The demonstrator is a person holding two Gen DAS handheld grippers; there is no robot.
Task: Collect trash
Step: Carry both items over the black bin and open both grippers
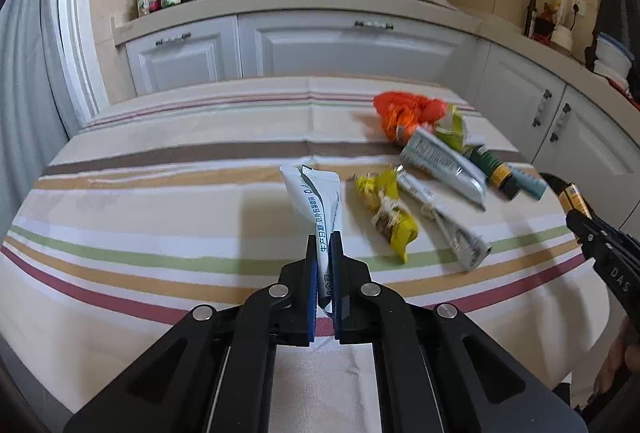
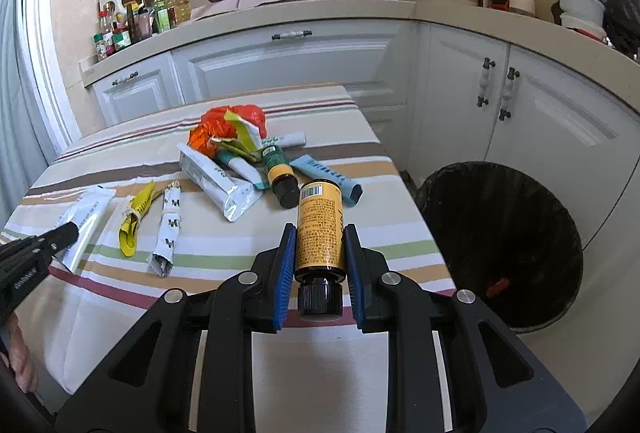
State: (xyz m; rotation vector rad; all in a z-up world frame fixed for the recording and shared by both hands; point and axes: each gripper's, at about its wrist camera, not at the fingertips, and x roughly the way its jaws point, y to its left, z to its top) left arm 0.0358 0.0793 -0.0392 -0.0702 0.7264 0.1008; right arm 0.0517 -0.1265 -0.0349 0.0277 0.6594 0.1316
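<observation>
The left claw [image 1: 325, 245] was clamped on the near end of a white pouch [image 1: 316, 199], a flat, limp foil sachet at the centre of the left wrist view. It looked very light and floppy, so a pinch at one end probably let the rest droop; the thin film could slip if the pads held only its edge.

The right claw [image 2: 320, 233] was clamped across the body of a yellow bottle [image 2: 321, 223], its black cap toward the camera. The bottle looked rigid and smooth-sided, probably heavier than the wrappers, and the grip on its label seemed the sound place.

More trash lay on the striped worktop [image 2: 224, 257]: a yellow wrapper [image 2: 134, 223], a rolled white wrapper [image 2: 168, 229], a silver pouch [image 2: 218, 181] and an orange bag [image 2: 224, 133] in the upper middle.

A black-lined bin [image 2: 500, 241] stood at the right of the frame, below the worktop's right edge, near the cupboards. The room between bottle and bin looked open; the left claw's path would likely cross the wrappers.
</observation>
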